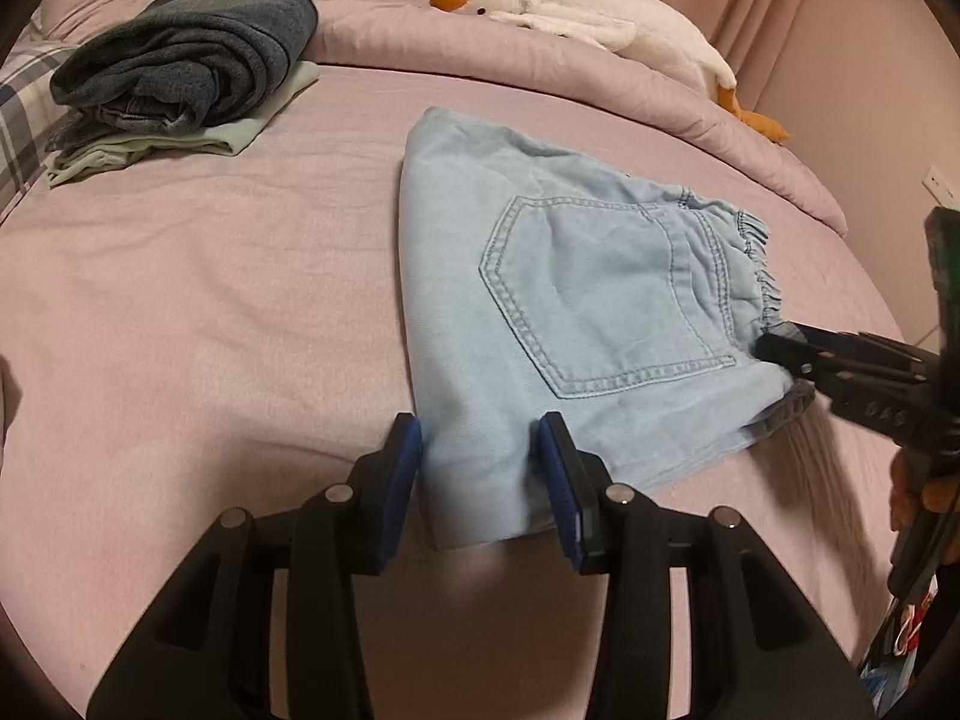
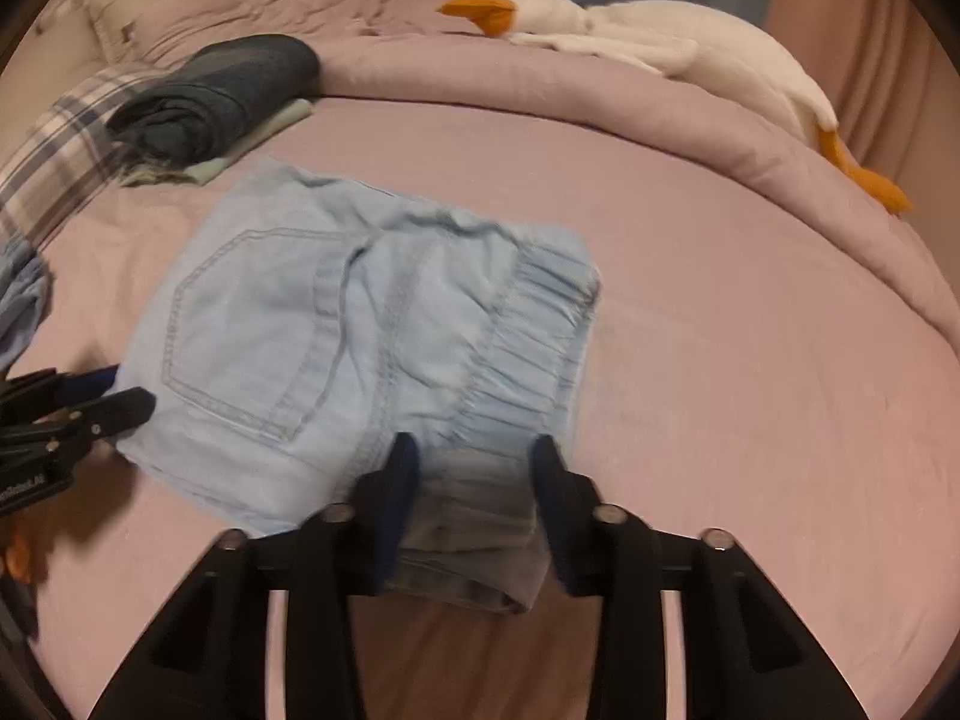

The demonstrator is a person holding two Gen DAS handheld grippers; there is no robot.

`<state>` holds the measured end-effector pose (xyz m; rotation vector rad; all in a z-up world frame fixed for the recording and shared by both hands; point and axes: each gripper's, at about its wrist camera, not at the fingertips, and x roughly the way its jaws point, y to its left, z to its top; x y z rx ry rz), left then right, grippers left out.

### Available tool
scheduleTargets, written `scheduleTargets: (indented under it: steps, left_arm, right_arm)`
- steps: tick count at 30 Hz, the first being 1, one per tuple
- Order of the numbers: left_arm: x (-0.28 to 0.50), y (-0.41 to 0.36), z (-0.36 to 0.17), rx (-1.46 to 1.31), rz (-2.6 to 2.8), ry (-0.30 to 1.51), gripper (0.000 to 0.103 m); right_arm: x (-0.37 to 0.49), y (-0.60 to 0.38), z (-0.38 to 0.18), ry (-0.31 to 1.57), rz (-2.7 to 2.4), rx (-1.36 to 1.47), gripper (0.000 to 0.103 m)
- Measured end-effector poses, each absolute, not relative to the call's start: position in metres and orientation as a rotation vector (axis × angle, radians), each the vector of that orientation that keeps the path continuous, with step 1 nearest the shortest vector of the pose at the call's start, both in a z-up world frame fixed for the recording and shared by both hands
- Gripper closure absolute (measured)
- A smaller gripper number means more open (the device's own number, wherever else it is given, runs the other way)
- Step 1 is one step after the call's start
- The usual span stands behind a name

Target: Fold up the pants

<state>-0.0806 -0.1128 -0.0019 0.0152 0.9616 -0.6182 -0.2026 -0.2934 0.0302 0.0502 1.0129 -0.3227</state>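
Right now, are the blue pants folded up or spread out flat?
Folded. The light blue pants lie as a small compact square on the pink bed, back pocket on top, no long legs showing, layers stacked at the near edge.

My left gripper (image 1: pixel 480 438) points down, jaws partly apart, pads not pressing. My right gripper (image 2: pixel 471 462) is angled down too, jaws likewise parted, its view blurred.

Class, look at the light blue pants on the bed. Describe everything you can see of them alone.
The light blue pants look like soft, pale denim, folded into a compact, roughly square bundle lying flat on the pink bedsheet. A stitched back pocket faces up, and a gathered elastic waistband runs along one edge. The left gripper straddles one near corner with its jaws apart; the right gripper straddles the waistband end.
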Motion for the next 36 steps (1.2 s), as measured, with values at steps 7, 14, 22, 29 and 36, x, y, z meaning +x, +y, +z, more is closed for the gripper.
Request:
scheduleTargets:
  steps: [7, 14, 22, 29, 36]
  left_arm:
    - [-0.081, -0.115, -0.001, 0.04, -0.589, 0.971, 0.053]
    - [-0.08, -0.117, 0.018, 0.091, -0.555, 0.913, 0.054]
    - [-0.044, -0.14, 0.014, 0.157, -0.557, 0.915, 0.053]
    - [-0.033, -0.141, 0.003, 0.148, -0.573, 0.974, 0.048]
    - [-0.052, -0.137, 0.009, 0.18, -0.571, 0.937, 0.05]
  right_arm:
    - [-0.219, -0.301, 0.063, 0.871, -0.312, 0.158, 0.062]
    - [-0.212, -0.309, 0.029, 0.937, -0.325, 0.202, 0.06]
    - [-0.216, -0.292, 0.069, 0.805, -0.28, 0.184, 0.06]
    - [-0.206, -0.305, 0.029, 0.944, -0.302, 0.188, 0.051]
    - [-0.224, -0.299, 0.064, 0.789, -0.331, 0.187, 0.051]
